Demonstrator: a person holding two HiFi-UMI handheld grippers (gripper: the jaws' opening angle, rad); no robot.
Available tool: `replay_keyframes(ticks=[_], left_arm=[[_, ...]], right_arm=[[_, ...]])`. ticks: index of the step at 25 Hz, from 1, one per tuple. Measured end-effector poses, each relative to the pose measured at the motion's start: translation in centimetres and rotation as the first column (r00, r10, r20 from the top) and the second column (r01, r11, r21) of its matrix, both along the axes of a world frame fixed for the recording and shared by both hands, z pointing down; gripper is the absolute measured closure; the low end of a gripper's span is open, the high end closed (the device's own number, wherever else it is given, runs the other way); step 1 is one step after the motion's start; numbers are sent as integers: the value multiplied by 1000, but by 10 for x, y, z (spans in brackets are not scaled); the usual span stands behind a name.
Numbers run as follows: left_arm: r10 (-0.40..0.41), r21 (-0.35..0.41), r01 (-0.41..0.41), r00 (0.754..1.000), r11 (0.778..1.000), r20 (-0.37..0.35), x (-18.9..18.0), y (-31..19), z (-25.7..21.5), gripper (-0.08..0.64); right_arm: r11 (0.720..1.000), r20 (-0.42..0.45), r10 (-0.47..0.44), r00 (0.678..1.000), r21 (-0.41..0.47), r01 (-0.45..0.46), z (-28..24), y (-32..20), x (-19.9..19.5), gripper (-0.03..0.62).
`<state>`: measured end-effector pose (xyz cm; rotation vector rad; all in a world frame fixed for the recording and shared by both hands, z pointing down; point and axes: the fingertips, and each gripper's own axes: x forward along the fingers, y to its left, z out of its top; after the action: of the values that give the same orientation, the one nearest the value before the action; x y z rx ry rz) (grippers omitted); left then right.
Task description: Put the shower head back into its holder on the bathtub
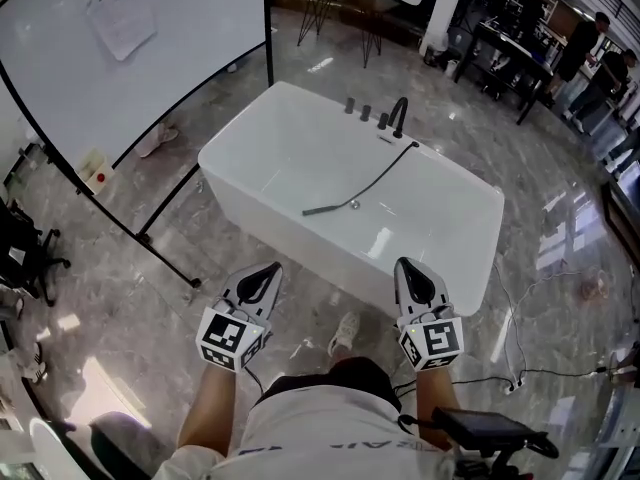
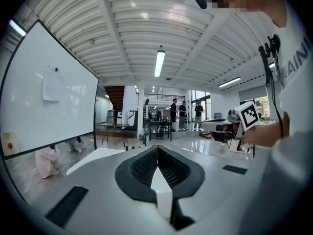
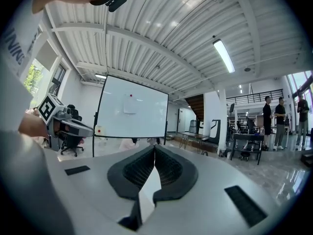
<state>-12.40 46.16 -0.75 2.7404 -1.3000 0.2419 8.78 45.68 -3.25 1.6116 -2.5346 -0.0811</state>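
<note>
Reaching the shower head (image 1: 322, 209) lying inside the bathtub (image 1: 236, 138) means opening first, since the left hand-held gripper (image 1: 271, 267) and right hand-held gripper (image 1: 404, 264) hover short of it, closed and empty; its holder is probably among the far-rim fittings (image 1: 366, 112).

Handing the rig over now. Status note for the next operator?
Grippers: left hand-held gripper shut, empty; right hand-held gripper shut, empty; both short of the bathtub.
Things: shower head lies inside the tub, hose running to the faucet on the far rim.
Done: nothing.
Left: grasp the head, seat it at the fittings by the faucet; which one, I cannot tell.
</note>
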Motion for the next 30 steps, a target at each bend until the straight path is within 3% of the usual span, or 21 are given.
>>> replay_keyframes(ticks=[7, 19, 24, 30], left_arm=[[-13, -8, 13, 1000, 1000, 28, 22, -89, 0, 541], [53, 7, -54, 997, 999, 53, 143, -275, -19, 541], [128, -4, -128, 989, 992, 80, 173, -327, -15, 541], [267, -1, -267, 961, 964, 76, 207, -379, -13, 541]], right_arm=[[1000, 39, 11, 999, 22, -12, -1, -91, 33, 580], [996, 107, 91, 990, -17, -89, 17, -261, 157, 580], [990, 113, 142, 983, -14, -141, 23, -298, 177, 580], [958, 118, 288, 950, -44, -284, 28, -313, 208, 580]])
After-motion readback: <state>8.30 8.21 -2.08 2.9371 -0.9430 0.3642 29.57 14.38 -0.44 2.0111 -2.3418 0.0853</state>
